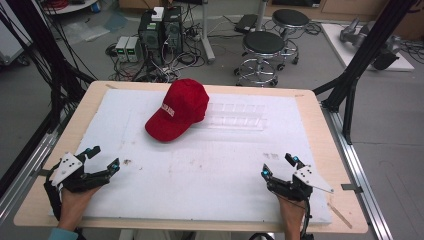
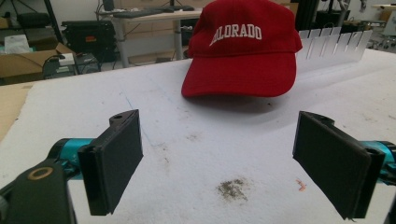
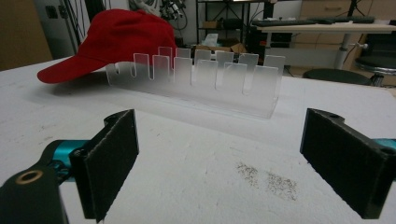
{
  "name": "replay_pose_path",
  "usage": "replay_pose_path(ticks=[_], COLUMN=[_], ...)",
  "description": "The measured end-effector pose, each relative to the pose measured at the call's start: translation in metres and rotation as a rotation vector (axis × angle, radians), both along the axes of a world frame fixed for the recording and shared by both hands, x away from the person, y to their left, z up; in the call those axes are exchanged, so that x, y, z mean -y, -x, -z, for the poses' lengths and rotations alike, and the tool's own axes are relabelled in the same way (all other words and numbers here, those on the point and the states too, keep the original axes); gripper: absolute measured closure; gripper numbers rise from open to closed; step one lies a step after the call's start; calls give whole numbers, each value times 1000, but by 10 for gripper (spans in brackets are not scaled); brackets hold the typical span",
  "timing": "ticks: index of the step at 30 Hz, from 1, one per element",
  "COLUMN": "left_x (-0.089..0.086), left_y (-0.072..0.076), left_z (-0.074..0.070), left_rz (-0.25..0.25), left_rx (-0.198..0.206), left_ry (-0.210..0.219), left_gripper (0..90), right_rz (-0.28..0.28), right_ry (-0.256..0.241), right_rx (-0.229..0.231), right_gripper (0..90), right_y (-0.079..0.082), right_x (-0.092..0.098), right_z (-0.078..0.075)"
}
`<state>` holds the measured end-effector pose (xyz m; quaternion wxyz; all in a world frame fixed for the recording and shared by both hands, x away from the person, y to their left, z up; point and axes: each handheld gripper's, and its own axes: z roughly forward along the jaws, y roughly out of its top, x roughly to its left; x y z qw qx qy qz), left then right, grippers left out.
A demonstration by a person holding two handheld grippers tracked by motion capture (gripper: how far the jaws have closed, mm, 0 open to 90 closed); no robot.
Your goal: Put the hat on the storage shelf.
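A red cap with white lettering lies on the white mat toward the far middle, its brim pointing near-left. Its rear leans on a clear slotted acrylic rack just to its right. In the left gripper view the red cap faces me, well beyond the jaws. The clear rack stands ahead in the right gripper view, the red cap behind its left end. My left gripper rests open at the near left. My right gripper rests open at the near right. Nothing is between either pair of jaws.
The mat covers a wooden table. Small dirt smudges mark the mat near both grippers. Beyond the table stand stools, computer boxes with cables, and black frame posts at the right.
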<state>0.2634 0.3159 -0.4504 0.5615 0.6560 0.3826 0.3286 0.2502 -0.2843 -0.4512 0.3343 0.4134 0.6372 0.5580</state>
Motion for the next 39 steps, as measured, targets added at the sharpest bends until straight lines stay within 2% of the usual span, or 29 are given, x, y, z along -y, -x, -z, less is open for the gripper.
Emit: replay_pose_path(ticks=[7,13,17,26,29,34,35,37,39], left_x=[-1,-1,-3,-2,-1,-2,-2,-1,0], left_y=[-1,-1,-1,-1,-2,-3,-5,-7,-14], left_z=[0,0,0,0,-1,-2,-7,-10,-23], left_rz=[-12,-13,-19,-16,-39,-15,5,11,44], left_rx=[-9,-7,-11,-9,-22,-23,-38,-41,-49], left_ry=[10,5,27,19,10,28,20,14,12], left_gripper=[160,160,161,163,164,164,163,164,163], right_rz=[-1,0,2,-2,-1,-4,-4,-4,-4], right_ry=[-19,-9,-13,-8,-9,-9,-9,-9,-5], right_rx=[-5,-1,-6,-7,-5,-9,-8,-7,-2], right_gripper=[104,104,104,104,104,104,104,104,104], right_y=[0,0,0,0,-1,-1,-1,-1,-1], right_x=[1,1,1,1,1,1,1,1,1], right_z=[0,0,0,0,0,0,0,0,0])
